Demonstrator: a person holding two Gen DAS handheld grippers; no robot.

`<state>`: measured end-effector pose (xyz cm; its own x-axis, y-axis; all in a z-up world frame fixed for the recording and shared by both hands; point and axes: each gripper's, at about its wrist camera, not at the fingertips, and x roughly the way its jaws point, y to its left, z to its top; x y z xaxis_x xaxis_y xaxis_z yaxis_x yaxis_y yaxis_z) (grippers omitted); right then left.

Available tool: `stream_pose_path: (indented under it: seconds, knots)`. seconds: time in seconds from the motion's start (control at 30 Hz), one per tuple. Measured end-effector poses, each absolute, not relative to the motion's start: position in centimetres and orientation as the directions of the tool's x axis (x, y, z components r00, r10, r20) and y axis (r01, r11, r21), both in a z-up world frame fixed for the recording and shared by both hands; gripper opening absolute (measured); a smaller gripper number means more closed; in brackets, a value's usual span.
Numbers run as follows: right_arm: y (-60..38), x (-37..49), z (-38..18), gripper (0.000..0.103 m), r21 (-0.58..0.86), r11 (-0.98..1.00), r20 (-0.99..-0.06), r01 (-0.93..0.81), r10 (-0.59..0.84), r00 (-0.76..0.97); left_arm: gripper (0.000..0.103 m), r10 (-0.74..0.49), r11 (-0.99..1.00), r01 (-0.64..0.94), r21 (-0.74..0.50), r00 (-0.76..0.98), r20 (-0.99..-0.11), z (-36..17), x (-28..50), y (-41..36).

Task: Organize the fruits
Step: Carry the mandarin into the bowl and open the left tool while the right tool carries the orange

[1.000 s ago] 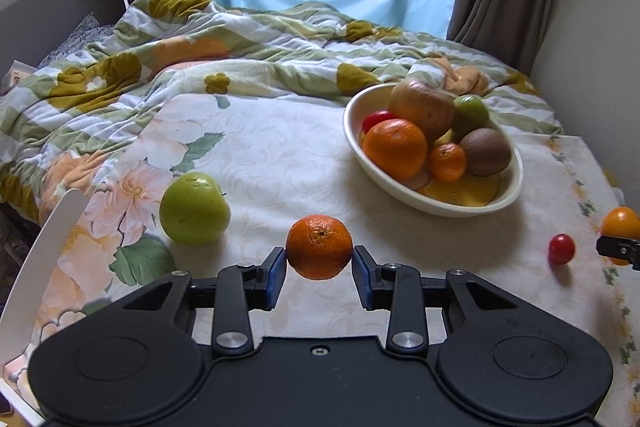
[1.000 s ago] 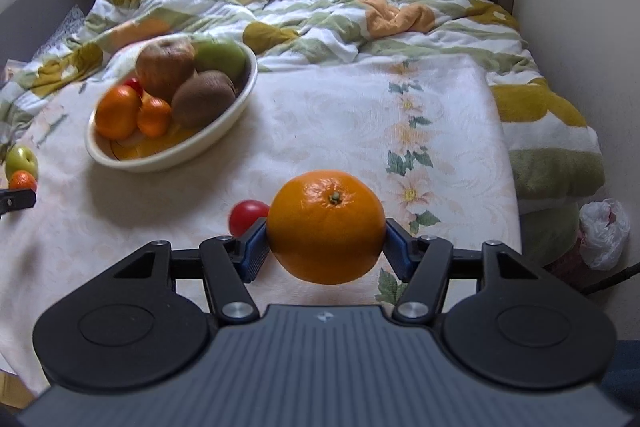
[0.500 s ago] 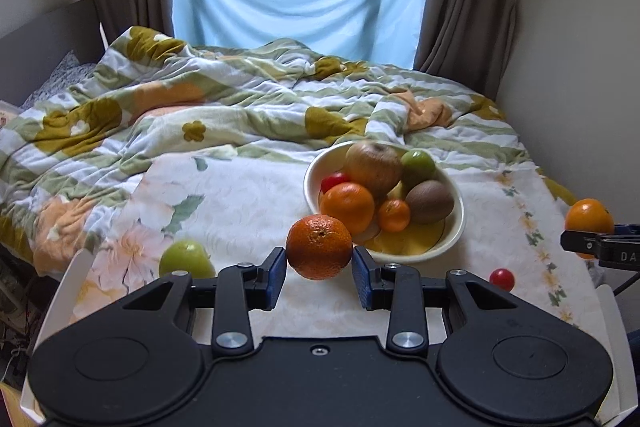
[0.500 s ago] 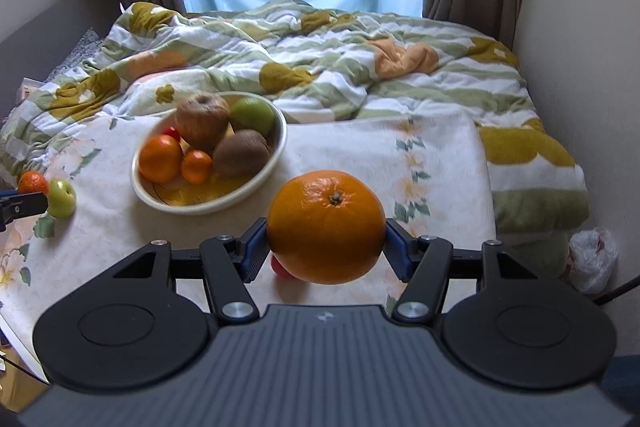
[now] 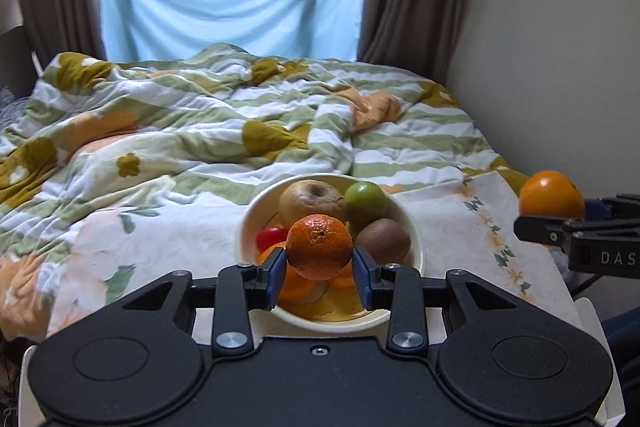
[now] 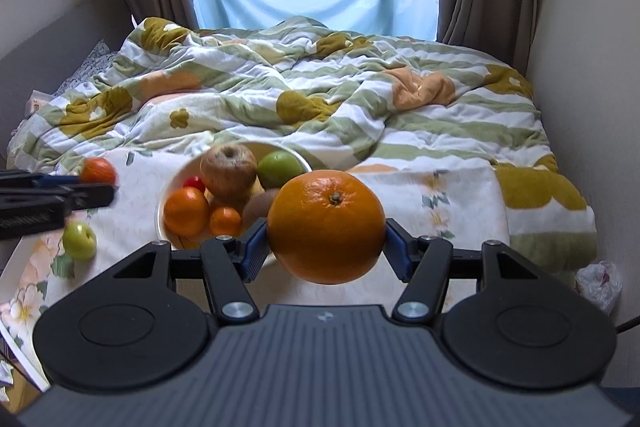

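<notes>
Left tongs (image 5: 319, 269) clamp a small round orange mandarin (image 5: 319, 247), centre of the left wrist frame, lifted in front of the cream oval bowl (image 5: 416, 239). Right tongs (image 6: 326, 247) grip a big round orange (image 6: 326, 227), centre of the right wrist frame, blue pads (image 6: 254, 251) pressed on both sides. Bowl sits on the floral-cloth desk (image 6: 460, 219) w/ a brown apple (image 6: 228, 169), green apple (image 6: 278, 169), kiwi (image 5: 383, 235), small red fruit (image 6: 195, 182), poss. a tomato. Another green apple (image 6: 79, 239) lies on the desk, lower left of the right wrist frame, apart from the bowl.
</notes>
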<state>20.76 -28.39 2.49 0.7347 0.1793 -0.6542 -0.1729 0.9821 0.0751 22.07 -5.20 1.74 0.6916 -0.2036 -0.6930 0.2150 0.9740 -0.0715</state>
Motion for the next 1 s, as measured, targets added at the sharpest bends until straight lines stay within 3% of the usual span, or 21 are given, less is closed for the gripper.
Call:
stream_pose_path:
  seconds: [0.53, 0.83, 0.87, 0.93, 1.0]
  knots:
    - [-26.9, 25.3, 1.9, 0.075, 0.072, 0.993, -0.686, -0.091, 0.115, 0.719, 0.040, -0.313, 0.899, 0.432, -0.075, 0.512, -0.800, -4.2, 27.4, -9.4]
    - [-26.4, 26.5, 0.9, 0.075, 0.078, 0.993, -0.703, -0.087, 0.116, 0.702, 0.041, -0.332, 0.872, 0.484, -0.069, 0.483, -0.810, -5.0, 27.3, -9.6]
    - [-26.3, 26.6, 0.8, 0.075, 0.079, 0.993, -0.704, -0.088, 0.118, 0.700, 0.044, -0.334, 0.872, 0.485, -0.073, 0.479, -0.811, -4.9, 27.4, -9.6]
    - [-26.1, 26.8, 0.7, 0.075, 0.078, 0.993, -0.707, -0.094, 0.121, 0.697, 0.080, -0.326, 0.876, 0.479, -0.065, 0.487, -0.810, -4.7, 27.1, -9.5]
    - [-25.8, 26.9, 0.7, 0.075, 0.078, 0.992, -0.709, -0.100, 0.126, 0.694, 0.095, -0.322, 0.879, 0.475, -0.047, 0.516, -0.794, -4.2, 26.5, -9.1]
